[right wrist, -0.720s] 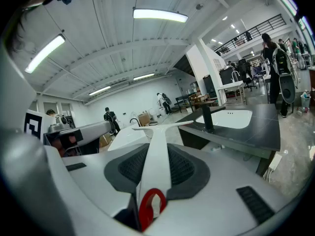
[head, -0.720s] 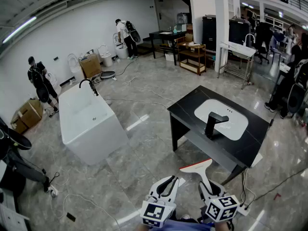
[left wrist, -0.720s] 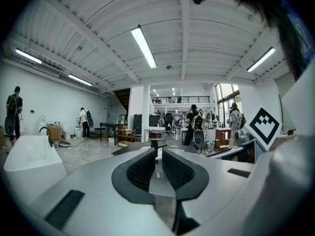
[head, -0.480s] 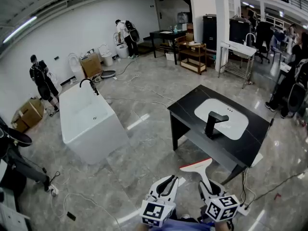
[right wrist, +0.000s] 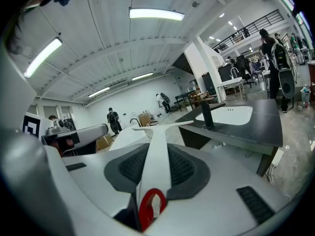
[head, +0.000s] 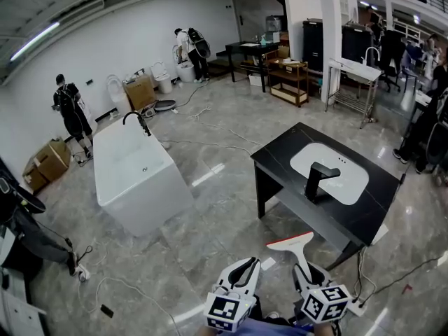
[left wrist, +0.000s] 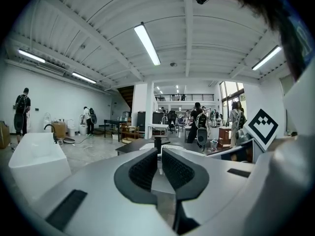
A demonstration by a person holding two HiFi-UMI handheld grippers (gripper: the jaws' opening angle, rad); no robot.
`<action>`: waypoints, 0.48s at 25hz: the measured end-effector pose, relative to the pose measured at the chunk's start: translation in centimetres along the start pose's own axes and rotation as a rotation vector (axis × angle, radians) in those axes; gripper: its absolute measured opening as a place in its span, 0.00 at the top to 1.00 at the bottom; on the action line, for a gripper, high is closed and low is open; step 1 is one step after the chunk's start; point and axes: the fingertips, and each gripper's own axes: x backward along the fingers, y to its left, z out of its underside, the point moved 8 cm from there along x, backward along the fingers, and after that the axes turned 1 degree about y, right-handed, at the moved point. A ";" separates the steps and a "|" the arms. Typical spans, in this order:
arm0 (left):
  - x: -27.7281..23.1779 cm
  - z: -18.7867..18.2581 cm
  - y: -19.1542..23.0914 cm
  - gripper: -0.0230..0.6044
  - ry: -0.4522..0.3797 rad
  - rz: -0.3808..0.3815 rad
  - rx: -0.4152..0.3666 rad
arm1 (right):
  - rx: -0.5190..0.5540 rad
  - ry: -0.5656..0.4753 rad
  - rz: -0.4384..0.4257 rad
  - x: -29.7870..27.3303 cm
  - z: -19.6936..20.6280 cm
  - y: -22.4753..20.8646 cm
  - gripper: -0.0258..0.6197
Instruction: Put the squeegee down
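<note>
Near the white sink (head: 350, 175), the right gripper (head: 306, 274) clamps the squeegee (head: 292, 244).

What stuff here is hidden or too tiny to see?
- Head view: squeegee handle end, hidden by the right claw.
- Head view: the holder's arms, cut off at the bottom edge.
- Left gripper view: nearby floor, blocked by the left claw.
- Head view: person by the wall, too small for detail.

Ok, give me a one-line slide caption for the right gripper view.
Right gripper clamped on the white squeegee by its handle, black sink counter ahead.
</note>
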 end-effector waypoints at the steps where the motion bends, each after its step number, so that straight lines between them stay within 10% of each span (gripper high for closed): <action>1: -0.1 0.1 0.1 0.90 0.007 0.000 0.002 | -0.003 0.004 -0.002 -0.2 0.0 0.0 0.78; 12: -4.0 1.1 4.7 0.90 0.077 0.012 0.022 | -0.054 0.047 0.029 -5.4 -1.1 -0.9 0.78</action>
